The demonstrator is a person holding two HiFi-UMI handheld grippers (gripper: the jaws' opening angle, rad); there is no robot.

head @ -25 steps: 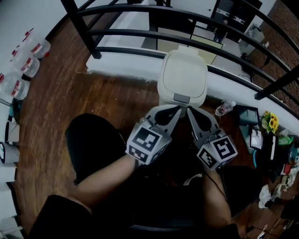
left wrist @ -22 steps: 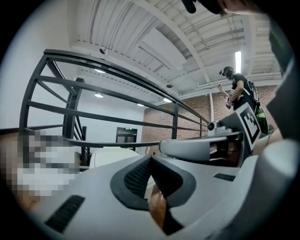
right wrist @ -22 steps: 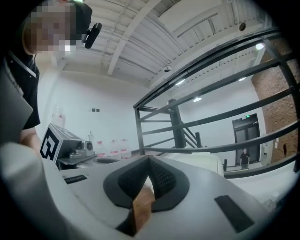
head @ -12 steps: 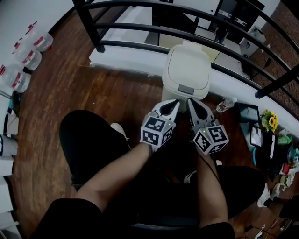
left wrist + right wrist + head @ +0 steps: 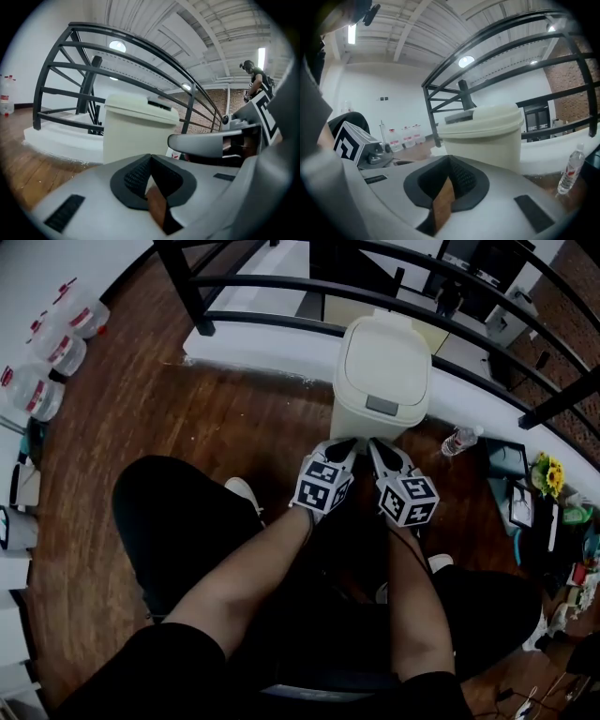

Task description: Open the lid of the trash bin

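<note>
**Both tongs closed in front of the shut trash bin**

The left tongs point(image 5: 150, 158) are closed: the two dark ribbed pads meet at the tip and hold nothing, and only a strip of brown floor shows behind them. The right tongs point(image 5: 450, 160) are the same, with the pads together and nothing between them.

In the head view, the left tongs point(image 5: 342, 444) and the right tongs point(image 5: 378, 446) lie side by side, near to each other, and both point at the lower front of the trash bin point(image 5: 380, 381). Whether the tips touch its wall, I cannot tell from this view. In both gripper views the bin point(image 5: 136, 136) point(image 5: 487, 136) stands upright a little beyond the tips. Each marker cube (one at the back of each tongs) faces up to the camera.

The bin is cream-white and its lid point(image 5: 384, 352) is down, closed flat. A small grey latch point(image 5: 382, 405) sits at the front edge of the lid, on the side toward the tongs.

The bin stands on the wooden floor point(image 5: 141, 427), against a white ledge point(image 5: 253, 362) that carries a black railing point(image 5: 281, 285). A plastic bottle point(image 5: 459, 440) lies just to the right of the bin. Several large water jugs point(image 5: 47, 362) stand well apart at the far left.
</note>
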